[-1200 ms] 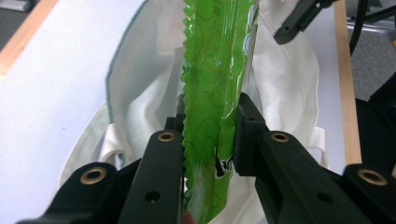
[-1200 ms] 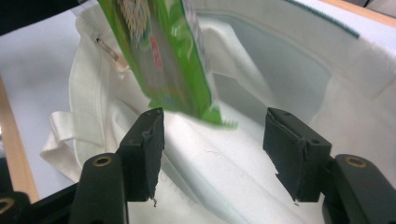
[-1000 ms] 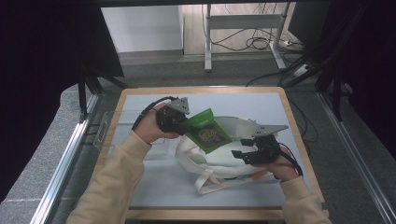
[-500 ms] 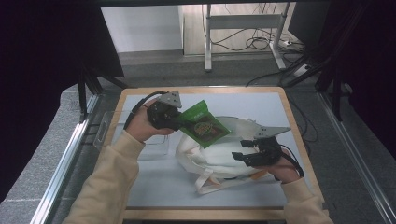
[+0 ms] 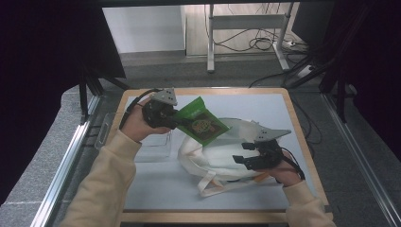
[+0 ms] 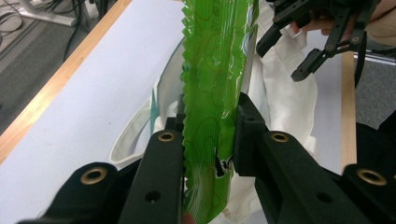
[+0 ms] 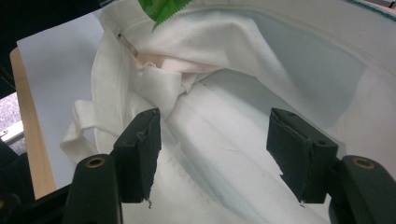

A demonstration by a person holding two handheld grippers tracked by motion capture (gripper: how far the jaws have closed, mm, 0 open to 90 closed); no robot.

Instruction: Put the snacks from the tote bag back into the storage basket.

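**Green packet poised over the open cloth bag**

From where I stood, the person at the table looked midway through bagging something. The left gripper [image 5: 176, 119] had its jaws clamped on one end of a green snack packet [image 5: 201, 121], and the packet stuck out sideways above the table, its far end hanging just over the mouth of a white cloth bag [image 5: 215, 156]. In the left gripper view the packet [image 6: 217, 70] ran straight up between the two black jaws, pinched flat near its crimped edge.

The right gripper [image 5: 246, 160] sat at the near side of the bag with its jaws spread wide and nothing between them. In the right gripper view the jaws stood apart over the pale lining of the bag [image 7: 224, 135], and a green corner of the packet [image 7: 161, 8] peeked in at the top rim.

My guess was that the step in hand was dropping the packet in. The next move would call for tipping it down through the opening while the right gripper kept the soft rim from folding shut, since limp cloth could easily catch the packet's edge.

As far as I could see, the bag held nothing yet. A clear plastic bin [image 5: 156, 144] sat just left of the bag, and it looked empty too.
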